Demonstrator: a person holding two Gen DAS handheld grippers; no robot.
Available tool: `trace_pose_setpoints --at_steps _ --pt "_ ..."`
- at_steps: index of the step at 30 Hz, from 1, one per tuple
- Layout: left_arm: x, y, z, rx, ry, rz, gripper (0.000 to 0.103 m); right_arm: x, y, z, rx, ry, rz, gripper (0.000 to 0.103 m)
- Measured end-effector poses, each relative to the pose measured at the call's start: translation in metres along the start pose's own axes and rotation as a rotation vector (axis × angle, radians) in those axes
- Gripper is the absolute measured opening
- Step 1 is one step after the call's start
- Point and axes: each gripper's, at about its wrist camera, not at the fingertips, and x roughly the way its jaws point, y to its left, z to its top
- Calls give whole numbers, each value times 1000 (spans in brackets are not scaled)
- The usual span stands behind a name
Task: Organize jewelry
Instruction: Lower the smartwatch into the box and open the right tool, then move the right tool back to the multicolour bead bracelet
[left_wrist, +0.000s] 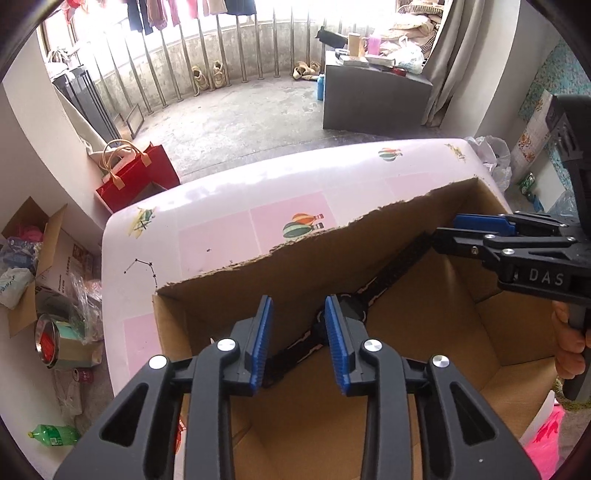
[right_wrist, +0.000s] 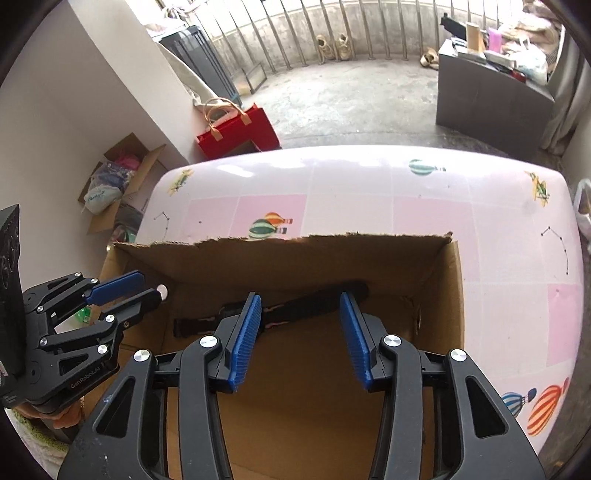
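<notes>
Both grippers, left (left_wrist: 298, 345) and right (right_wrist: 300, 339), hang parted over the boxed watch (right_wrist: 273, 312).

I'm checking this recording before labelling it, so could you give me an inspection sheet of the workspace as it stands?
Surface: table under a pink cloth printed with balloons.
Job's things: open cardboard box on the table; a black watch lies stretched along its floor by the far wall.
Clutter: nothing seen on the table besides the box.
Grippers: left gripper open over the watch, not gripping it; right gripper open above the box, nothing between its pads.
Cables: nothing seen.
Surroundings: red gift bag, an open carton of oddments, a green bottle on the floor, grey cabinet, balcony railing.
</notes>
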Motion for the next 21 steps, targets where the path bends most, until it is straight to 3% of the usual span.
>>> trace_pose_setpoints --at_steps 5,8,9,11,13,15,20,21 --pt "-44 13 -8 -52 -111 -51 33 -38 0 -13 8 -69 18 43" --pt "-71 27 -27 -73 -144 -42 33 -69 1 -27 8 -156 29 57" --pt "-81 32 -36 -86 -159 -31 36 -79 2 -34 -3 -186 8 65" --pt "-99 42 -56 -123 -199 -28 44 -98 3 -52 -12 -227 -47 68" --pt "-112 50 -76 -136 -228 -39 55 -116 5 -72 -21 -256 -96 84" --pt "-120 58 -99 -172 -246 -40 58 -130 11 -95 -38 -309 -173 96" --pt "-121 66 -160 -261 -197 -4 58 -131 32 -138 -171 -309 -288 95" --pt "-118 64 -174 -280 -180 -32 58 -130 36 -146 -178 -288 -321 95"
